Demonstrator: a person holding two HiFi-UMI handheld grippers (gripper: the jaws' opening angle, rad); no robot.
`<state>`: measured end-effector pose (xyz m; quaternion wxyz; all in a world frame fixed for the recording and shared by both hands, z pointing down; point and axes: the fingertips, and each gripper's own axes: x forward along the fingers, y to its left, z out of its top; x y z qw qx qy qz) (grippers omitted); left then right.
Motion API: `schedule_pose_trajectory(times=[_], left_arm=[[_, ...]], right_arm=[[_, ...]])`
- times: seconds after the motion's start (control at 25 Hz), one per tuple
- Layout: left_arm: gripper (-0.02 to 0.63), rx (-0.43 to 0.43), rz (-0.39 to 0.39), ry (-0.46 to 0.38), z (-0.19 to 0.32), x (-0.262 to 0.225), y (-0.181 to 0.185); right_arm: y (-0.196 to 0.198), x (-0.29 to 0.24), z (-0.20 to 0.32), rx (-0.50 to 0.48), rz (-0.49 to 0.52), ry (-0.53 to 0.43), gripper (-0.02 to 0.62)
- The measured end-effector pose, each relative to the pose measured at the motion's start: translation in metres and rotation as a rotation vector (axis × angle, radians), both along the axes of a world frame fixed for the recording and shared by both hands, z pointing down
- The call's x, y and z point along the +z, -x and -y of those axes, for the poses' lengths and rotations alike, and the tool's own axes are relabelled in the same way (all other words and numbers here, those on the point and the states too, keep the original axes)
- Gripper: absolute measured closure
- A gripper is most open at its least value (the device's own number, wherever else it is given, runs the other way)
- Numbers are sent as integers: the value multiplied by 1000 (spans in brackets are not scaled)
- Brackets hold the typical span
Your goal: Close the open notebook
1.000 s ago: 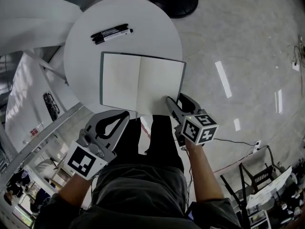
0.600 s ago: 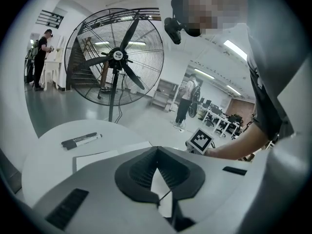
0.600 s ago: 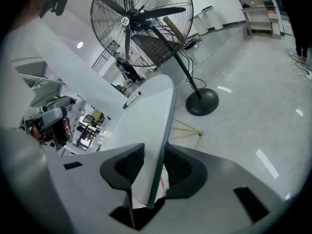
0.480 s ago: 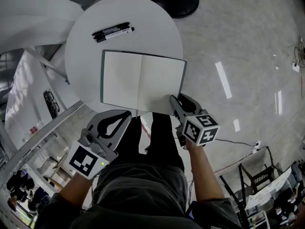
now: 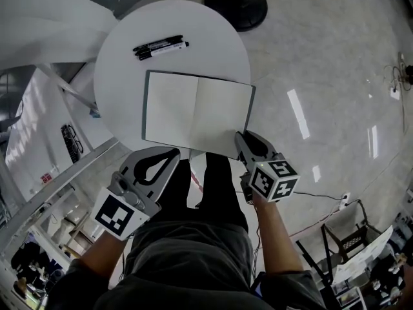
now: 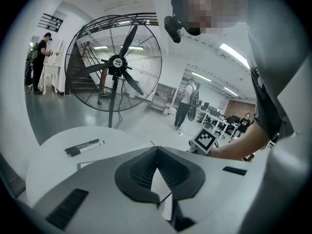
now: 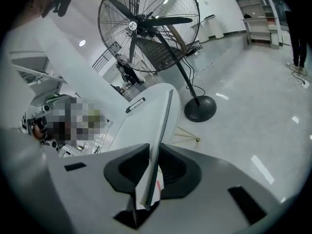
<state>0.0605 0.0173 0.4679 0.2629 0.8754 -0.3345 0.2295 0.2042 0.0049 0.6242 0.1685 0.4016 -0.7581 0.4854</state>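
I hold a two-jaw gripper in each hand over a round white table [image 5: 116, 70]. The open notebook [image 5: 193, 112] lies on the side of the table nearest me, its blank white pages facing up and framed by a thin dark cover edge.

My right gripper [image 5: 241, 137] is at the notebook's near right corner. Its jaws have just been closing, and the pads now pinch the notebook's right-hand cover, which runs edge-on between them in the right gripper view.

My left gripper [image 5: 173, 154] hangs just off the notebook's near left corner, past the table rim and above my legs. Its jaws meet tip to tip with nothing between them.

Two markers [image 5: 161, 46] lie side by side just beyond the notebook's far edge. One barrel carries pale print, but it is too small to read.

The cube on each gripper shows only black-and-white square patterns (no letters).

A large floor fan [image 6: 117, 65] stands on the floor past the table, beyond the notebook. There is a round badge on its hub that I cannot read.
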Motion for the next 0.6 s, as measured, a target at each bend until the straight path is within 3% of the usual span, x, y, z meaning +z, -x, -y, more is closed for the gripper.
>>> schedule_pose_trajectory(times=[0.6], left_arm=[[591,-28,-58,-71,2,-33,44]], right_arm=[[32,-45,3,10,-12,-27,543]])
